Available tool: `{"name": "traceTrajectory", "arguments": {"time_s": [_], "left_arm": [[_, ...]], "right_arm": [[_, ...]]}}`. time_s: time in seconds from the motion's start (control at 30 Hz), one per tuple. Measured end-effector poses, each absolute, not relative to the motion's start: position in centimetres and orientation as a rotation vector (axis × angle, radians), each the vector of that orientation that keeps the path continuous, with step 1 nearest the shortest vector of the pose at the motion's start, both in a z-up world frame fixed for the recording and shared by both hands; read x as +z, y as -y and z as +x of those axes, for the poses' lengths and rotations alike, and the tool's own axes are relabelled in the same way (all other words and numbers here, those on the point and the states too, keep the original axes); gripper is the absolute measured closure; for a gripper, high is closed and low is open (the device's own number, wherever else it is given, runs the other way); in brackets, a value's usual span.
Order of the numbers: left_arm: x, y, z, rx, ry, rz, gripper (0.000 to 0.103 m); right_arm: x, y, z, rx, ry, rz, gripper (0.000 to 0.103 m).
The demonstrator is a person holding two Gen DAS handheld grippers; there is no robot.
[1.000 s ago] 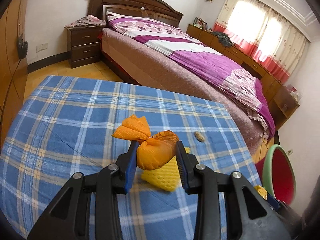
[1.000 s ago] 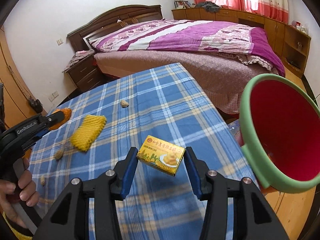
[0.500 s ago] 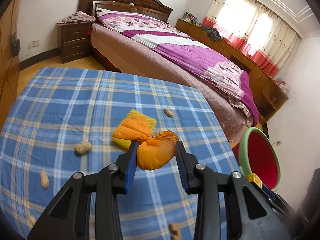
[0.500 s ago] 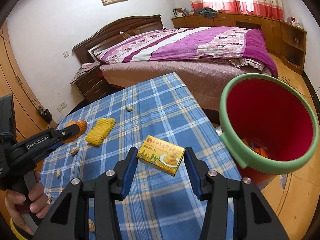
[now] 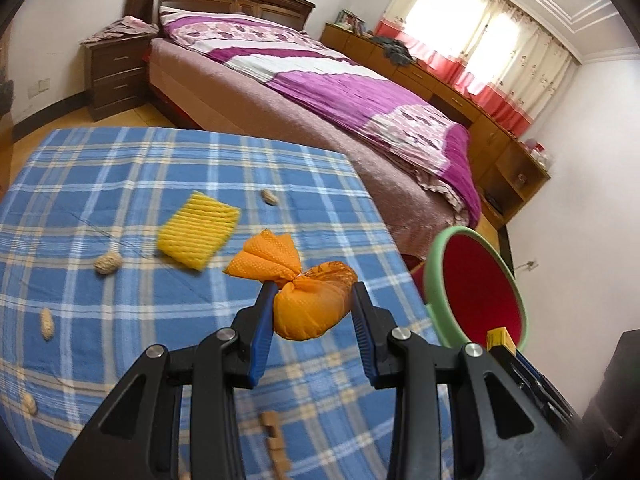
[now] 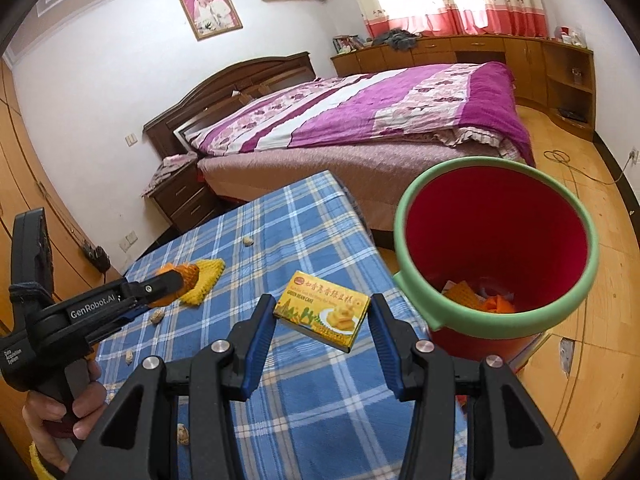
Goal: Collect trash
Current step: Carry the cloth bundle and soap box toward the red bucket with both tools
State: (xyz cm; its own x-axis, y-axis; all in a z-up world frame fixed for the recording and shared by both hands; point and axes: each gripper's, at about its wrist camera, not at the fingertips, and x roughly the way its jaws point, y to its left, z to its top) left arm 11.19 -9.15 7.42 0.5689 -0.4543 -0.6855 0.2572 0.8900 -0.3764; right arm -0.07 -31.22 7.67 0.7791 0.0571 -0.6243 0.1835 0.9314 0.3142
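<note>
Meanwhile the left gripper clamps an orange mesh bundle above the table's right edge; the right gripper clenches a yellow cake box just beside the red bin's green rim.

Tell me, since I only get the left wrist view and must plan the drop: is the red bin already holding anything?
Observer: Yes. Orange and yellow scraps lie at the bottom of the red bin.
Operator: What is the right hand-held gripper carrying?
Observer: The right hand-held gripper is shut on a yellow box printed "Green Bean Cake".
Operator: Is that box over the bin's opening?
Observer: Not yet. In the right wrist view the box hangs over the checked tablecloth, left of the bin.
</note>
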Motion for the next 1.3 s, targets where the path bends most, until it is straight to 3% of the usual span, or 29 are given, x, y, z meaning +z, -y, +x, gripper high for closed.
{"name": "traceTrajectory", "arguments": {"time_s": [0.63, 1.3], "left_arm": [[7.8, 18.2, 9.9, -0.6, -0.906, -0.139, 0.066], [6.3, 28.0, 10.8, -0.746, -0.923, -0.002, 0.066]], "right_arm": [[7.8, 38.5, -2.3, -0.2, -0.614, 0.451, 0.052], [4.4, 46.8, -0.9, -0.324, -0.636, 0.555, 0.051]]}}
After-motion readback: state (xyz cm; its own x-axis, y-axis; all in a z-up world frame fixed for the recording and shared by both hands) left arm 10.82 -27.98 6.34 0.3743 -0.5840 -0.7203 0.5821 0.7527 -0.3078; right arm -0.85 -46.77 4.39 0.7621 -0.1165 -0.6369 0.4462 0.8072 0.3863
